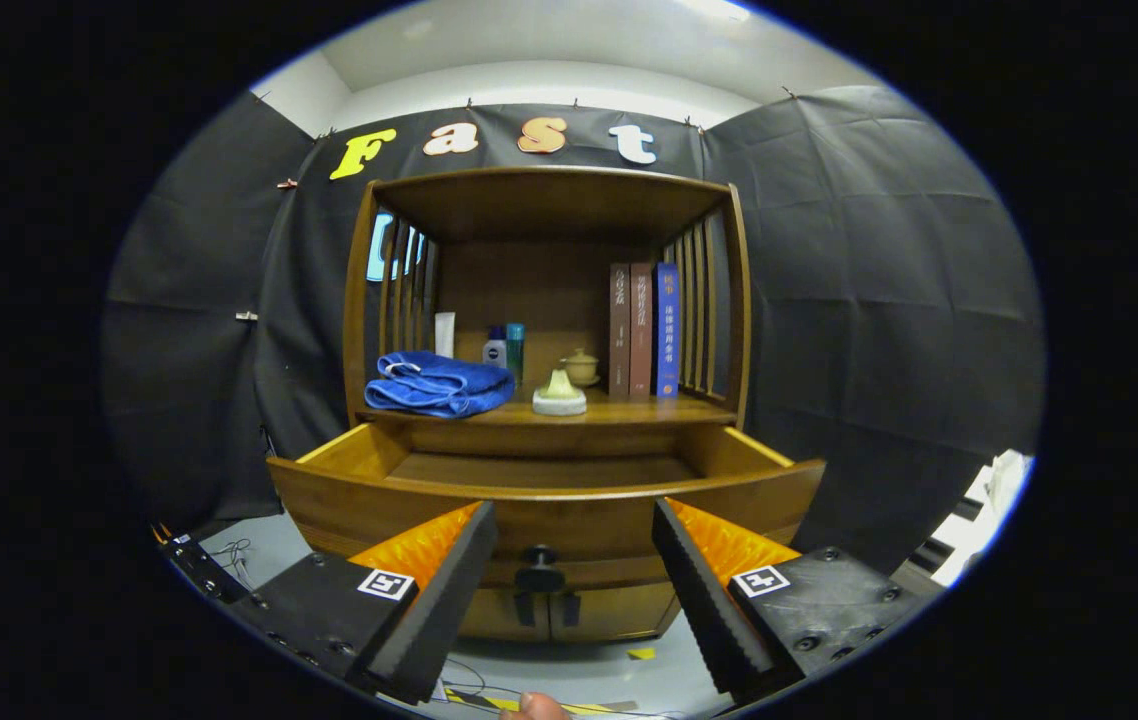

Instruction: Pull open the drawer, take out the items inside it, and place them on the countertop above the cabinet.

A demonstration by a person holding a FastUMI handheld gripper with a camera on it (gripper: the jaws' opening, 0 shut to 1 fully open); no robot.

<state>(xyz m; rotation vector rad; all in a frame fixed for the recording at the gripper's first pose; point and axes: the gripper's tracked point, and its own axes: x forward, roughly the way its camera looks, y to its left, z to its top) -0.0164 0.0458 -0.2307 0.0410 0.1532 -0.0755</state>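
Note:
The wooden drawer (369, 495) stands pulled out of the cabinet, and its visible floor (539, 470) looks bare. Its dark knob (539, 553) sits on the front panel, between my two fingers and a little beyond them. My gripper (574, 520) is open, fingers spread wide with nothing between them, in front of the drawer. On the countertop (629, 410) above the drawer lie a folded blue towel (439, 383) and a small pale cone-shaped piece on a white base (559, 393).
At the back of the countertop stand a white tube (444, 334), two small bottles (506, 345), a lidded cup (582, 367) and three upright books (642, 330). Slatted wooden sides (704, 305) close the shelf in. Cabinet doors (549, 610) lie below the drawer. Cables and tape are on the floor.

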